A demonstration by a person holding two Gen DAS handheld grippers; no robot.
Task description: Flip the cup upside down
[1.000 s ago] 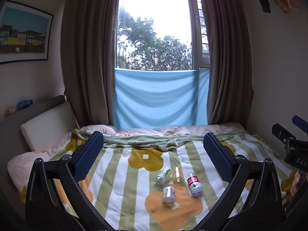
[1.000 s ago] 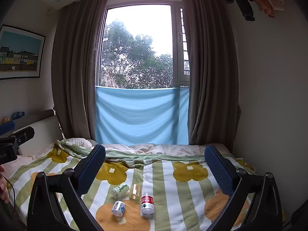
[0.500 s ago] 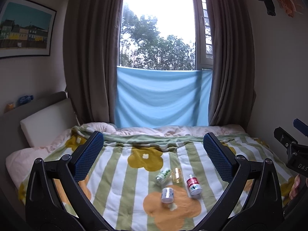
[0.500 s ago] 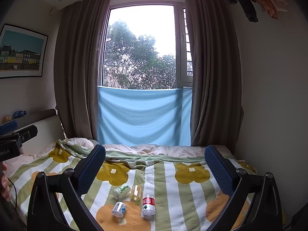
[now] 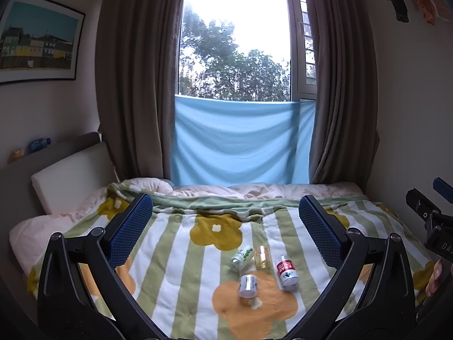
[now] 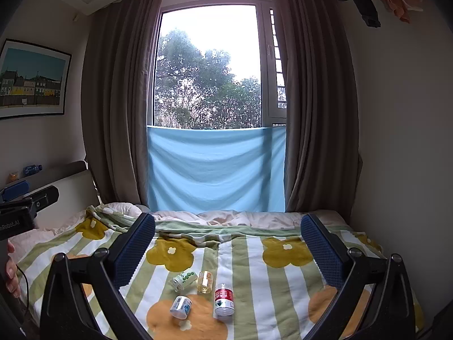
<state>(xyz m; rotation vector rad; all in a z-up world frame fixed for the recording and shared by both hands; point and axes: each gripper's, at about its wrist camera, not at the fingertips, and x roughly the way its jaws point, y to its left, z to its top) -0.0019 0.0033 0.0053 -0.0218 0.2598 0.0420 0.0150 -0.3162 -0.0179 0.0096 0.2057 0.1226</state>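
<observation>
Left gripper [image 5: 225, 221] spread wide, empty, held above striped quilt [image 5: 175, 255]. Right gripper [image 6: 228, 240] likewise spread, empty. Four small containers clustered low between both finger pairs, well clear of pads. Amber cup [image 6: 205, 281] upright-looking, yellowish contents; tilt uncertain. Green-dotted bottle [image 6: 184, 279] just left of it, lying down. Red-label bottle [image 6: 223, 299] and blue-label bottle [image 6: 181, 306] nearer, tipped. Open quilt all round; wall [image 6: 402, 141] close beyond right finger.

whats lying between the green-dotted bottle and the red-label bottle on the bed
A small clear yellowish cup sits between the green-dotted bottle and the red-label bottle on the blanket, seen in both wrist views.
</observation>
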